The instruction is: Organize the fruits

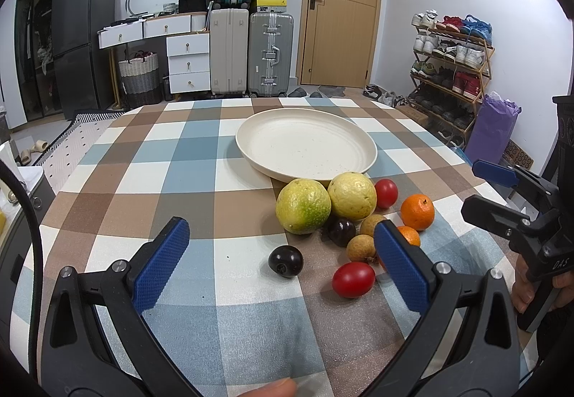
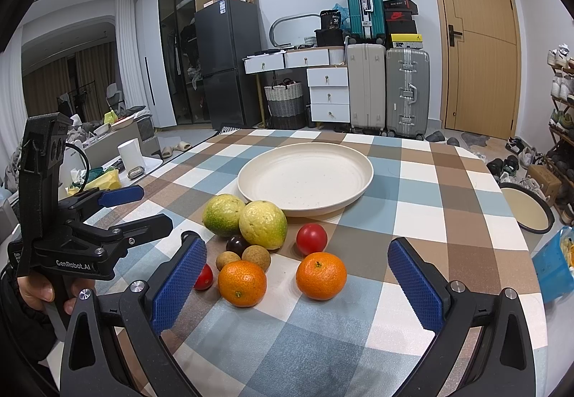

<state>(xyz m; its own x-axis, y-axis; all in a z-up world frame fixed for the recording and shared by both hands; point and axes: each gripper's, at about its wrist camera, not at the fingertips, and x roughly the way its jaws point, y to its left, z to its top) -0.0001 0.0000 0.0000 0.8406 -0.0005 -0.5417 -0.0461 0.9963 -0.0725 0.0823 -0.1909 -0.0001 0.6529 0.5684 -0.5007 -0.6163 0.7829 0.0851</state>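
Your left hand-held gripper [image 1: 281, 253] hovers low over the checked blue, brown and white cloth of the desk [image 1: 201, 178], jaws spread wide and empty; between its ribbed blue pads [image 1: 161, 267] lies the glossy dark purple plum [image 1: 286, 261], just ahead and slightly right of centre, round with no long axis to speak of, so any approach angle suits it; beside it to the right sits the smooth oval red cherry tomato [image 1: 353, 279], its long axis running roughly left to right across your jaws. Beyond these, the two large rough-skinned yellow-green citrus fruits [image 1: 303, 206] sit touching each other against the near rim of the empty cream speckled round plate [image 1: 251, 145]; a second dark plum [image 1: 342, 232] and two small matte tan longans [image 1: 361, 247] nest just in front of them.

Your right hand-held gripper [image 2: 297, 285] is likewise wide and holds nothing; the two dimpled orange mandarins [image 2: 321, 275] lie between its pads, the right one nearly central and the nearer target for this hand; a round red tomato [image 2: 311, 238] rests just behind it.

The move turns on this: the plate lies straight ahead past the fruit pile, so I judge each fruit must be lifted over the citrus, not pushed.
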